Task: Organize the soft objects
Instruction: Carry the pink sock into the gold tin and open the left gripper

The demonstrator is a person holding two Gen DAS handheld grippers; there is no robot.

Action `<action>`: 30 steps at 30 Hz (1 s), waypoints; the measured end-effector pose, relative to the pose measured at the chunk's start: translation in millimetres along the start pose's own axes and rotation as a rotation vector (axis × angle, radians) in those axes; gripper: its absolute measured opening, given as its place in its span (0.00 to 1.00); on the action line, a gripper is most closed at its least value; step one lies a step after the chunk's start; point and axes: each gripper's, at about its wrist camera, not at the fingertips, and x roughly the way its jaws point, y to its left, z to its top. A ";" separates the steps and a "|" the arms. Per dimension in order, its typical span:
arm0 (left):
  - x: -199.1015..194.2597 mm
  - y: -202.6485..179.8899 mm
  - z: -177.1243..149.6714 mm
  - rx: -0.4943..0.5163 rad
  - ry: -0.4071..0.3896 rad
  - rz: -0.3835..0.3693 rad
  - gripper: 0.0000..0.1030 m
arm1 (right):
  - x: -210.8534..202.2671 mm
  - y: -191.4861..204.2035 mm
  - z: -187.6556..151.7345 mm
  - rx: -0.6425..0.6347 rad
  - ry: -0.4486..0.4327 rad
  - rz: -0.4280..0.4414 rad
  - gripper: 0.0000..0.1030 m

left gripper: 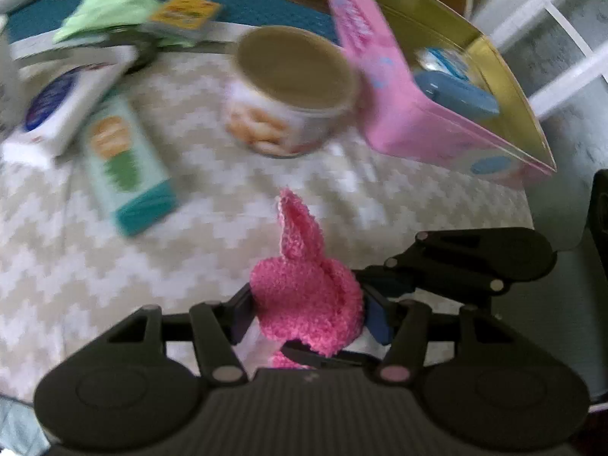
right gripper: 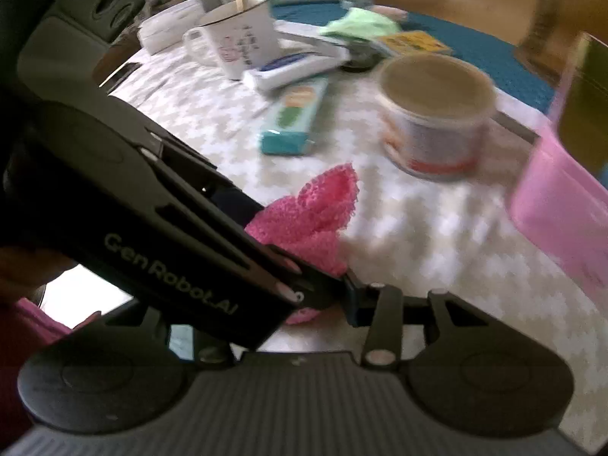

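A fluffy pink sock (left gripper: 307,304) is pinched between the fingers of my left gripper (left gripper: 308,315), which is shut on it just above the zigzag-patterned cloth; one end sticks up and forward. In the right wrist view the same sock (right gripper: 315,212) lies under the left gripper's black body (right gripper: 163,235), which crosses in front of my right gripper (right gripper: 323,304). Only the right gripper's right finger (right gripper: 355,300) shows, beside the sock's lower end. A pink box (left gripper: 429,87) with a gold inside stands open at the right.
A round tin (left gripper: 292,91) with a tan lid stands mid-table. A teal-ended carton (left gripper: 125,167) and a white-blue box (left gripper: 64,106) lie left. A green cloth (left gripper: 110,11) lies at the back. A white mug (right gripper: 239,34) stands far left.
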 end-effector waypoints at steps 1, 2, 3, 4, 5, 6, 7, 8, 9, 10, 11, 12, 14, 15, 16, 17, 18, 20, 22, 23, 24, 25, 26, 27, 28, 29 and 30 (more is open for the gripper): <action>3.1 -6.1 2.1 0.013 0.005 -0.007 0.55 | -4.5 -5.0 -4.3 0.016 -0.007 -0.012 0.47; 7.6 -13.3 4.8 0.031 0.014 -0.017 0.55 | -8.5 -8.7 -7.9 0.030 -0.013 -0.025 0.47; 12.3 -21.2 7.7 0.052 0.021 -0.027 0.55 | -13.0 -13.6 -12.5 0.047 -0.019 -0.042 0.47; 16.0 -28.9 10.1 0.074 0.026 -0.033 0.55 | -17.8 -18.7 -17.3 0.064 -0.025 -0.059 0.47; 20.3 -38.0 13.0 0.100 0.032 -0.040 0.55 | -22.4 -23.1 -22.0 0.080 -0.030 -0.076 0.47; 25.0 -46.9 15.8 0.126 0.040 -0.049 0.56 | -27.2 -28.2 -26.7 0.097 -0.033 -0.093 0.47; 29.9 -56.5 18.5 0.154 0.048 -0.059 0.56 | -32.4 -33.0 -32.1 0.115 -0.039 -0.111 0.47; 35.2 -66.1 21.0 0.181 0.058 -0.068 0.59 | -37.6 -37.7 -37.8 0.134 -0.044 -0.127 0.47; 39.3 -76.4 22.8 0.214 0.061 -0.065 0.59 | -42.8 -42.2 -43.7 0.153 -0.052 -0.140 0.48; 43.4 -84.4 24.7 0.237 0.071 -0.073 0.61 | -47.2 -46.3 -49.1 0.173 -0.057 -0.151 0.48; 46.5 -93.3 26.0 0.264 0.074 -0.072 0.60 | -51.9 -50.9 -55.0 0.196 -0.065 -0.161 0.48; 50.1 -101.5 27.5 0.288 0.085 -0.081 0.58 | -56.0 -54.1 -60.0 0.212 -0.070 -0.172 0.48; 56.8 -116.6 31.0 0.323 0.118 -0.115 0.54 | -64.7 -60.8 -69.7 0.239 -0.074 -0.193 0.46; 59.5 -125.5 32.9 0.347 0.129 -0.125 0.54 | -70.3 -64.5 -74.9 0.254 -0.080 -0.199 0.46; 60.9 -132.7 34.5 0.368 0.136 -0.136 0.54 | -76.6 -67.0 -79.4 0.266 -0.088 -0.209 0.46; 61.0 -140.3 36.7 0.391 0.139 -0.151 0.54 | -84.4 -69.2 -83.2 0.275 -0.099 -0.225 0.46; 60.0 -148.9 39.8 0.412 0.136 -0.169 0.54 | -93.3 -70.9 -85.6 0.284 -0.115 -0.245 0.46; 53.4 -168.7 50.7 0.447 0.110 -0.218 0.54 | -116.6 -75.9 -88.6 0.301 -0.168 -0.298 0.46; 45.1 -187.4 66.1 0.472 0.073 -0.266 0.54 | -143.0 -85.1 -87.1 0.324 -0.241 -0.358 0.45; 41.7 -196.6 74.9 0.478 0.051 -0.283 0.57 | -152.7 -90.5 -84.4 0.333 -0.276 -0.386 0.45; 38.0 -204.5 84.2 0.477 0.024 -0.294 0.59 | -163.0 -97.6 -80.6 0.342 -0.314 -0.414 0.45; 34.5 -211.4 93.9 0.468 -0.007 -0.297 0.60 | -171.2 -105.0 -77.4 0.351 -0.345 -0.437 0.45; 32.2 -217.7 102.5 0.462 -0.037 -0.293 0.61 | -176.3 -113.2 -72.5 0.359 -0.371 -0.461 0.45; 31.4 -224.6 111.1 0.462 -0.065 -0.282 0.61 | -178.0 -121.7 -66.5 0.363 -0.386 -0.489 0.45; 33.3 -231.7 119.5 0.461 -0.095 -0.260 0.64 | -176.3 -129.3 -61.5 0.366 -0.392 -0.519 0.46; 38.1 -237.7 127.2 0.451 -0.115 -0.231 0.71 | -173.1 -138.5 -56.5 0.373 -0.393 -0.549 0.47; 45.8 -240.9 133.9 0.433 -0.124 -0.195 0.74 | -168.4 -146.6 -53.1 0.383 -0.392 -0.571 0.49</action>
